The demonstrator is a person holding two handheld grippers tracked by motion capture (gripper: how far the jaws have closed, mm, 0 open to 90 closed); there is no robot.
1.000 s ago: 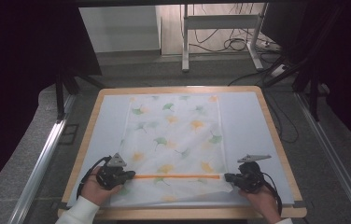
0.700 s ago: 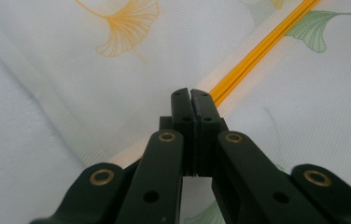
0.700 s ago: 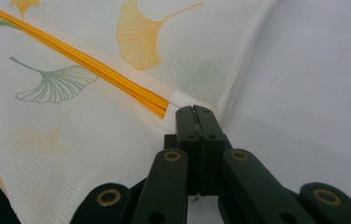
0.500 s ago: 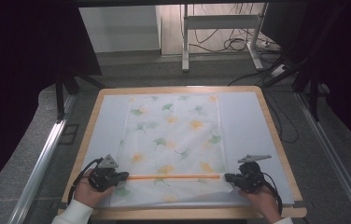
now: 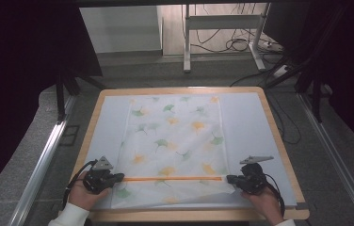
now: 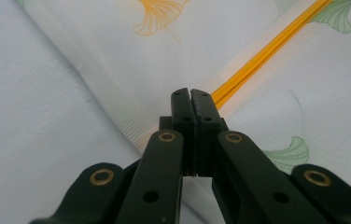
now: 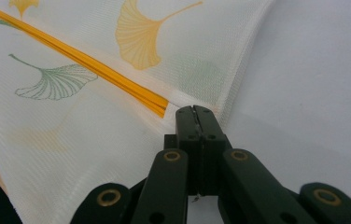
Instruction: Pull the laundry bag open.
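Grippers, left point(image 5: 118, 178) and right point(image 5: 231, 179), each clamped an end of the mesh laundry bag's point(image 5: 175, 141) orange zipper point(image 5: 172, 178). Jaws looked fully closed, probably pinching fabric. Next likely came lifting both ends evenly to fold.

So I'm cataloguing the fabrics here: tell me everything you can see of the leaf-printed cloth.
The leaf-printed cloth is thin, white, mesh-like fabric with orange and green ginkgo leaves. It lies flat along the middle of the table. An orange strip crosses it near the front edge. The left gripper and right gripper are each shut on one end of that strip, and the fabric looks slightly tented there.
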